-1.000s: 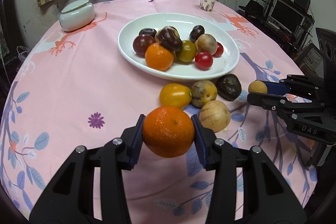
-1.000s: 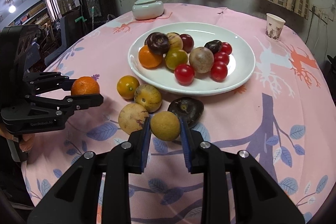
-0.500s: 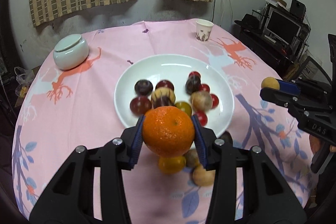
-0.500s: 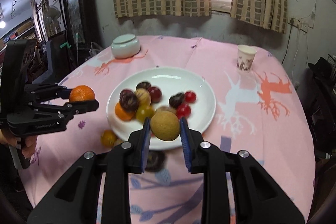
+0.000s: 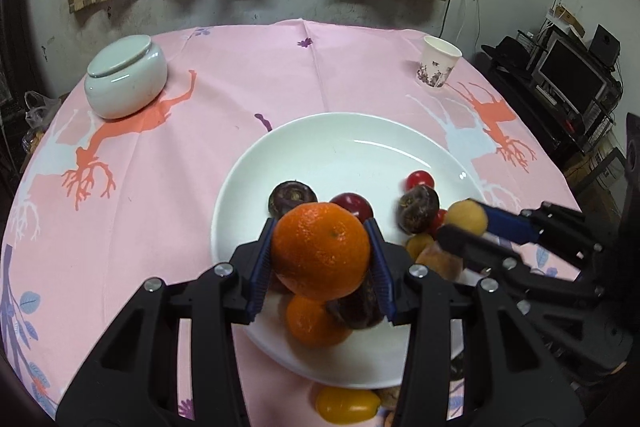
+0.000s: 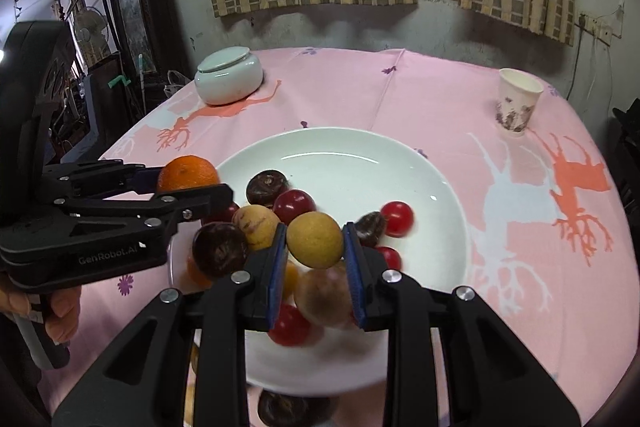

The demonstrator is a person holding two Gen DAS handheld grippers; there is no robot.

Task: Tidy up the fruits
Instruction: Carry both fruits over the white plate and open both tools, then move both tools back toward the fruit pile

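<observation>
My left gripper (image 5: 320,263) is shut on an orange (image 5: 320,251) and holds it above the near left part of the white plate (image 5: 344,135). My right gripper (image 6: 315,247) is shut on a round tan-yellow fruit (image 6: 315,239) above the plate's near side (image 6: 340,155). The plate holds several fruits: dark purple ones (image 6: 267,187), red tomatoes (image 6: 397,218), another orange (image 5: 316,323). Each gripper shows in the other's view: the right (image 5: 460,223) at the right, the left (image 6: 192,185) at the left.
A pale green lidded jar (image 5: 126,81) stands at the back left of the pink tablecloth (image 5: 240,75), a paper cup (image 5: 438,67) at the back right. A yellow tomato (image 5: 346,405) and other fruits lie off the plate's near rim. Shelves with a monitor (image 5: 568,79) stand beyond the table.
Both grippers have risen and moved forward over the plate, each still holding its fruit. The loose fruits on the cloth have dropped to the bottom edge of the views.
</observation>
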